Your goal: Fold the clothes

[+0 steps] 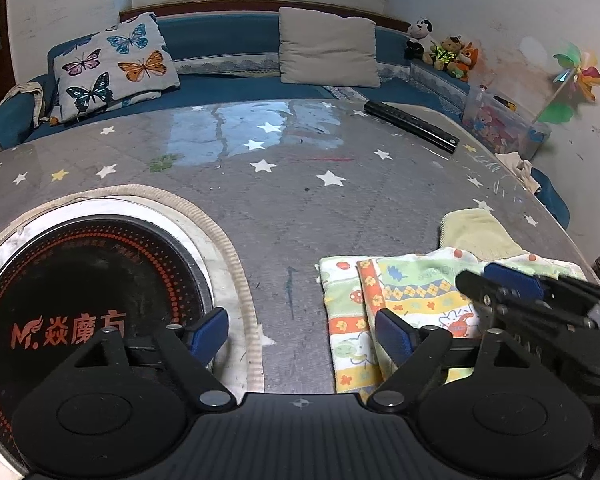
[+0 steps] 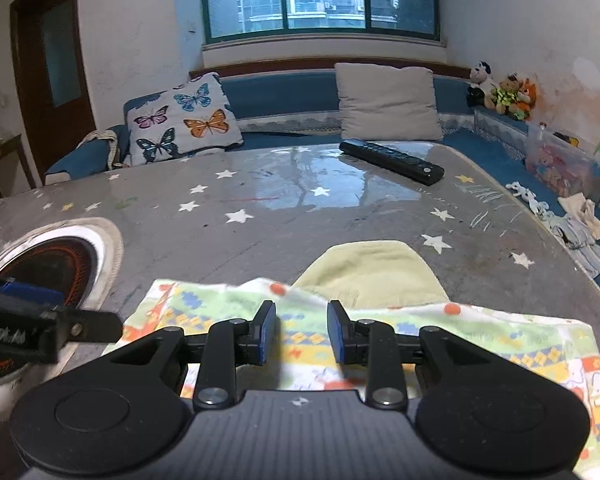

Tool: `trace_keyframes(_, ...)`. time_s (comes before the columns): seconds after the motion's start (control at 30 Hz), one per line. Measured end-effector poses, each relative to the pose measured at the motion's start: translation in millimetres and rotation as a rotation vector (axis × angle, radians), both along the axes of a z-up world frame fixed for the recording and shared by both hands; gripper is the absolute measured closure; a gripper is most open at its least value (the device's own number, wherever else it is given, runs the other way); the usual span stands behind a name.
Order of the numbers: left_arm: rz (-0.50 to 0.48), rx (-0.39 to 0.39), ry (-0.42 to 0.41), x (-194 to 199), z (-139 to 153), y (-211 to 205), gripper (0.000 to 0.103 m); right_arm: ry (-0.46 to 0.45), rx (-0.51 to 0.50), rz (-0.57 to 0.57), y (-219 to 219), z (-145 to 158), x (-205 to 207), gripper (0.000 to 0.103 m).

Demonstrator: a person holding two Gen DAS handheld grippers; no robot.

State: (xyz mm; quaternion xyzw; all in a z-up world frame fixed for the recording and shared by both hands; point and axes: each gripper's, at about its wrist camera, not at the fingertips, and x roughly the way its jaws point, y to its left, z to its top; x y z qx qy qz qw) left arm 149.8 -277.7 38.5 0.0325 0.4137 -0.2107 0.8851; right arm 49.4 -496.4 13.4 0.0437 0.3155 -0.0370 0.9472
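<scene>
The printed garment (image 2: 380, 344) lies folded on the grey starred desk (image 1: 284, 200), near its front edge, with a pale yellow-green piece (image 2: 372, 272) tucked under its far side and sticking out toward the window. The left hand-held gripper (image 1: 300, 336) hangs over the garment's left edge with its jaws spread wide; nothing is between them, the left pad over the hotplate rim, the right pad above the cloth. The right hand-held gripper (image 2: 302, 334) sits low over the middle of the garment, jaws narrowly parted; it seems to grip no cloth, though the fabric beneath is blurred. A round hotplate (image 1: 80, 300) is set into the desk at left, and a remote (image 2: 392, 160) lies near the far edge.
</scene>
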Motion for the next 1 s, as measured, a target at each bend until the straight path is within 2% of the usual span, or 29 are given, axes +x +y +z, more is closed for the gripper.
trace_keyframes(0.27, 0.004, -0.006, -0.015, -9, 5, 2, 0.008, -0.016, 0.001, 0.032, 17, -2, -27, 0.075)
trace_keyframes(0.37, 0.005, -0.014, -0.022, -12, 7, 5, 0.004, -0.019, 0.016, 0.053, 24, -2, -40, 0.068)
trace_keyframes(0.5, 0.012, -0.015, -0.027, -17, 9, 6, 0.000, -0.035, -0.019, 0.079, 39, -3, -58, 0.068)
trace_keyframes(0.67, 0.016, -0.012, -0.032, -24, 10, 7, 0.000, -0.048, 0.004, 0.101, 53, -4, -74, 0.067)
trace_keyframes(0.8, 0.011, -0.007, -0.043, -32, 11, 9, 0.000, -0.067, 0.004, 0.109, 61, -4, -86, 0.062)
trace_keyframes(0.9, -0.001, 0.004, -0.055, -38, 10, 8, 0.000, -0.084, 0.061, 0.085, 54, -2, -100, 0.060)
trace_keyframes(1.0, -0.012, 0.015, -0.061, -42, 8, 6, 0.000, -0.094, 0.058, 0.043, 45, -2, -112, 0.056)
